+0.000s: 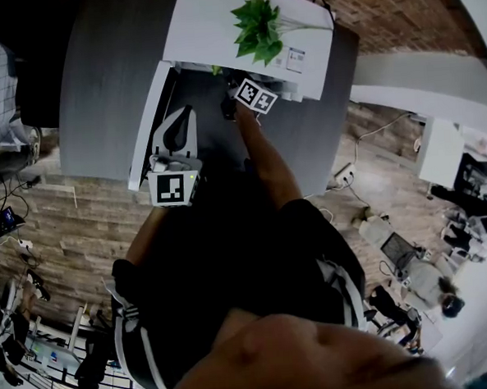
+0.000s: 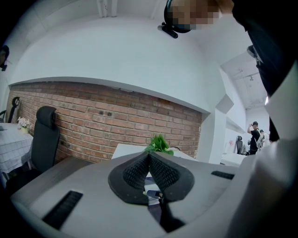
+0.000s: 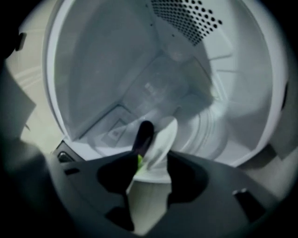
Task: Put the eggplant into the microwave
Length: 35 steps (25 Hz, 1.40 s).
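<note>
Glossy dark eggplant (image 3: 143,134) — smooth white microwave cavity (image 3: 107,69), rough brick wall (image 2: 93,111).

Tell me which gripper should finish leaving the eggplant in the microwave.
Right. The right gripper reaches inside the microwave, jaws apart, with the eggplant lying along one jaw. The left gripper is shut, outside beside the open door.

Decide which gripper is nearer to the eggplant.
Right. The right gripper reaches into the microwave, jaws apart, with the eggplant at their tips. The left gripper, jaws shut, hangs outside by the open door.
</note>
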Tool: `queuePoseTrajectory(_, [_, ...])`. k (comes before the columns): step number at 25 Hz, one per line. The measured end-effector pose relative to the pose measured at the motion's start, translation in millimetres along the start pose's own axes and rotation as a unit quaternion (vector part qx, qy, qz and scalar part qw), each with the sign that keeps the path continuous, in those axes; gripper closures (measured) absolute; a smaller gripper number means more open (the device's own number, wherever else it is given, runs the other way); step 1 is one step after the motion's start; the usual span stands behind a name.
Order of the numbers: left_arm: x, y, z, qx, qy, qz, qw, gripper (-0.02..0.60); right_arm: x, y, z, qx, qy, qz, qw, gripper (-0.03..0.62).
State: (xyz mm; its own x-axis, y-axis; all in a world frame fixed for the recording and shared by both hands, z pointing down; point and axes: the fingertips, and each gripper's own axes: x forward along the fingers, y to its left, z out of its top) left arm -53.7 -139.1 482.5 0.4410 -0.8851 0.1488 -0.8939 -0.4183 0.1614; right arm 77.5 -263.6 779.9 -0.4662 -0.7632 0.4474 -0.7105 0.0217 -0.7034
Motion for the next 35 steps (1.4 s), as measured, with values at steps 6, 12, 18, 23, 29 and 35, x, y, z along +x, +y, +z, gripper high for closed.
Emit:
queuePoseTrajectory(6, [1.3, -1.9, -0.7, 0.003, 0.000, -0.007, 1.0000, 0.546, -0.5, 5.8, -9.2, -0.080, 0.041, 0.018, 0.996, 0.375])
queuePoseTrajectory(12, [3.3, 0.0, -1.8, -0.004, 0.003, -0.006, 1.0000, 0.546, -1.5, 3.5, -15.3, -0.157, 0.071, 0.015, 0.985, 0.365])
queuePoseTrajectory(18, [3.8, 0.1, -2.9, -0.004, 0.004, -0.007, 1.0000, 0.546, -3.8, 10.9, -17.8, -0.226, 0.085, 0.017, 0.970, 0.362])
queuePoseTrajectory(23, [4.7, 0.5, -3.7, -0.010, 0.004, -0.007, 0.9999, 0.546, -4.0, 8.6, -19.3, -0.266, 0.096, 0.012, 0.959, 0.356])
queuePoseTrajectory(29, [5.1, 0.8, -3.7, -0.013, 0.005, -0.010, 0.9999, 0.546, -5.0, 9.2, -19.5, -0.276, 0.097, 0.019, 0.956, 0.347])
queuePoseTrajectory(35, [6.1, -0.1, -5.5, -0.018, 0.006, -0.010, 0.9998, 0.546, -3.1, 7.4, -20.8, -0.294, 0.097, 0.006, 0.951, 0.347])
